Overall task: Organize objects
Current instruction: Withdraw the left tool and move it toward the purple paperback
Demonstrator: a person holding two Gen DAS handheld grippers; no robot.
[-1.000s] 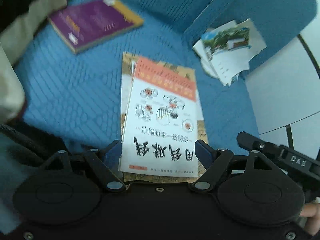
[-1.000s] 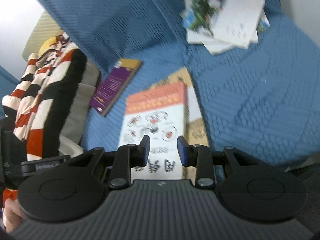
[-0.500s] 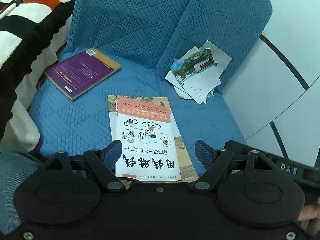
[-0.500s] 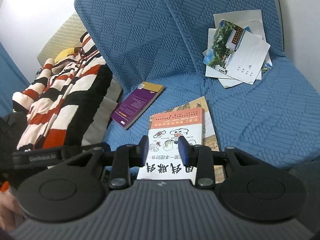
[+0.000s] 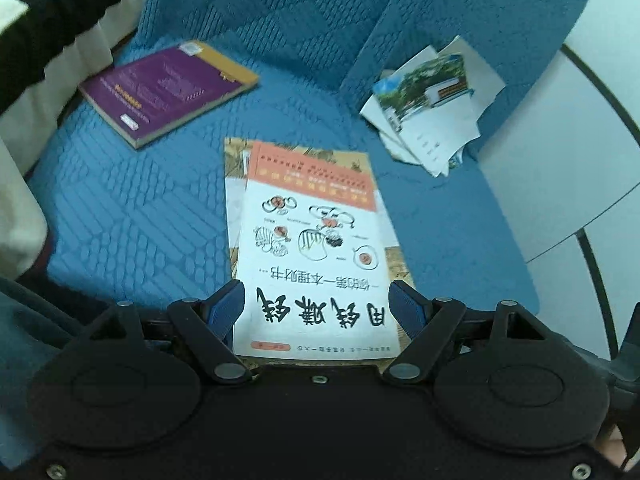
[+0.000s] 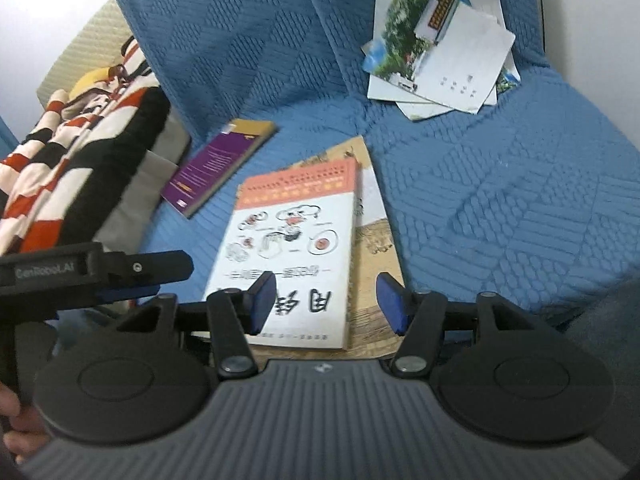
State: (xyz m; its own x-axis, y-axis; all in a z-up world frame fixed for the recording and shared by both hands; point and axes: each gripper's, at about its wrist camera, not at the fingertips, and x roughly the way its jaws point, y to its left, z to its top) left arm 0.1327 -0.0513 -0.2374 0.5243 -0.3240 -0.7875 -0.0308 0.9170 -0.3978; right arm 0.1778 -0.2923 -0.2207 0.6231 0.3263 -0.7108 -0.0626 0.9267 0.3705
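A white and orange book [image 5: 316, 256] lies on top of a tan book [image 5: 234, 156] on the blue sofa seat [image 5: 132, 216]. It also shows in the right wrist view [image 6: 292, 248], on the tan book [image 6: 376, 240]. My left gripper [image 5: 316, 312] is open, its pads either side of the top book's near end, above it. My right gripper [image 6: 326, 304] is open over the same near end. A purple book [image 5: 168, 88] lies at the back left, also seen in the right wrist view [image 6: 220, 164]. A pile of loose papers and cards [image 5: 436, 108] leans at the back right, also in the right wrist view [image 6: 436, 44].
A striped red, black and white blanket [image 6: 68, 160] lies at the sofa's left. The blue backrest [image 6: 248, 32] rises behind. A white wall with a dark curved line [image 5: 580, 160] is at the right. The other gripper's body [image 6: 80, 276] shows at the left.
My right gripper has opened wider. Both grippers have moved closer to the stacked books, after pulling back half a second ago.
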